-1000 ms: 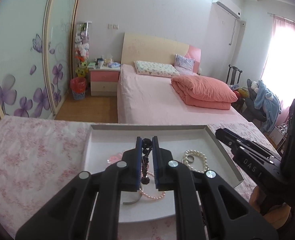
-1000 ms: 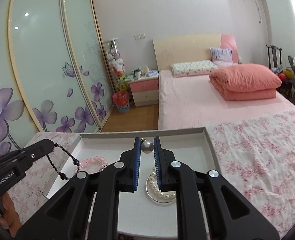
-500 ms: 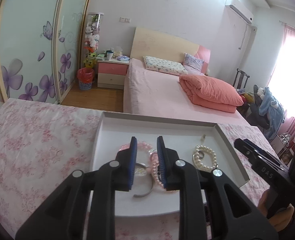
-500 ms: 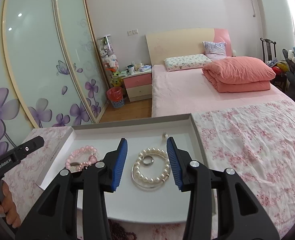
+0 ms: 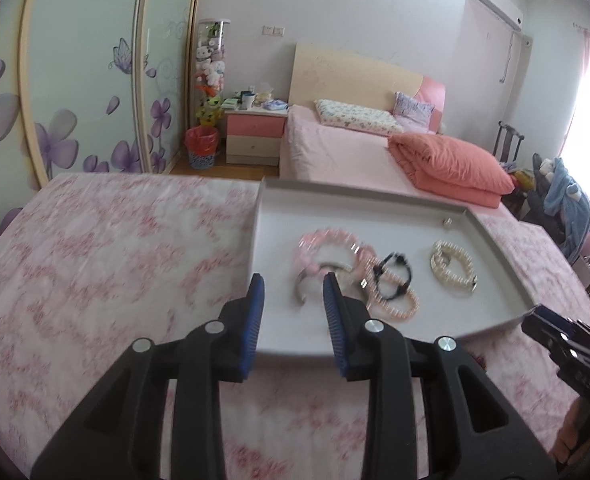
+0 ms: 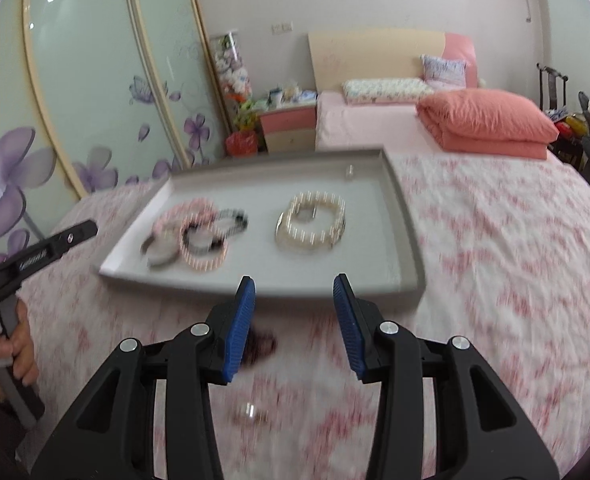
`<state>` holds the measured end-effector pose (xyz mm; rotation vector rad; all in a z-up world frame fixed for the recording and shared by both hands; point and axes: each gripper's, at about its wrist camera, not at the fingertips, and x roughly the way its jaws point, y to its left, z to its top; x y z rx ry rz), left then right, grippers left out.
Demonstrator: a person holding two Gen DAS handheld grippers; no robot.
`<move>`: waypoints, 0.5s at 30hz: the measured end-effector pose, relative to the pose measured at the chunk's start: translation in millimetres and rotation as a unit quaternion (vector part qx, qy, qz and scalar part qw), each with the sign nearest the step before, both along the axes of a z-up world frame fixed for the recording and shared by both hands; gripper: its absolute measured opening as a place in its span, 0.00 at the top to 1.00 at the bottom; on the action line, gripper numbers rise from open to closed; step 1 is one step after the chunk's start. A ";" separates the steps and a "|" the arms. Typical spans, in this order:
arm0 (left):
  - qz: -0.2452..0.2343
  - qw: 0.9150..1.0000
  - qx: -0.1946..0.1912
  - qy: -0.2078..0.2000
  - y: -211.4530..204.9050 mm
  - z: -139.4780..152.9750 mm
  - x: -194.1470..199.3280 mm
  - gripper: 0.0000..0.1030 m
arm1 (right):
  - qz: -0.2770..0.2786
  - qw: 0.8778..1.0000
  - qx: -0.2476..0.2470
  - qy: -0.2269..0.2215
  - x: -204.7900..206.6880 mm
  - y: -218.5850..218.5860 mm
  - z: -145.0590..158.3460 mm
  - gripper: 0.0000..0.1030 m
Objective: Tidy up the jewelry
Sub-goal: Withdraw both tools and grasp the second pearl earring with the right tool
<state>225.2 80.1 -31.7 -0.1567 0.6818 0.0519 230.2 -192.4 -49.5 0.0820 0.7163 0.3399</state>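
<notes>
A grey tray [image 5: 495, 240] [image 6: 403, 216] lies on the pink floral cloth. In it are a pink bead bracelet [image 5: 327, 240] [image 6: 191, 210], a black bead bracelet [image 5: 395, 276] [image 6: 231, 220], a pale pink pearl bracelet [image 5: 399, 304] [image 6: 203, 248], a white pearl bracelet [image 5: 453, 268] [image 6: 313, 220] and a small earring [image 5: 447, 222] [image 6: 349, 171]. My left gripper [image 5: 293, 292] is open and empty over the tray's near left edge. My right gripper [image 6: 293, 292] is open and empty just short of the tray's near rim. A dark bead piece [image 6: 261, 346] and a small ring [image 6: 251, 412] lie on the cloth near it.
The floral cloth [image 5: 95, 260] covers the table all round the tray. Beyond it are a pink bed [image 5: 355, 152], a bedside cabinet [image 5: 255, 136] and sliding wardrobe doors [image 5: 75, 80]. The other gripper shows at each view's edge: right one [image 5: 567, 344], left one [image 6: 43, 256].
Both grippers have opened, let go of the black bracelet and the pearl earring into the tray, and pulled back towards me. The views are blurred from motion.
</notes>
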 end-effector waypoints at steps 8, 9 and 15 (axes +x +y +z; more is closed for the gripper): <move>0.008 1.000 0.010 0.024 0.4 -14.6 -16.1 0.68 | 0.052 0.997 -0.026 0.041 -39.7 16.2 -21.1 0.59; 0.007 1.000 0.011 0.026 -0.3 -15.5 -17.2 0.68 | 0.056 0.997 -0.036 0.042 -42.3 20.7 -22.1 0.59; 0.000 0.999 0.021 0.028 -6.1 -16.8 -21.8 0.65 | 0.066 0.993 -0.080 0.055 -43.7 34.6 -30.7 0.70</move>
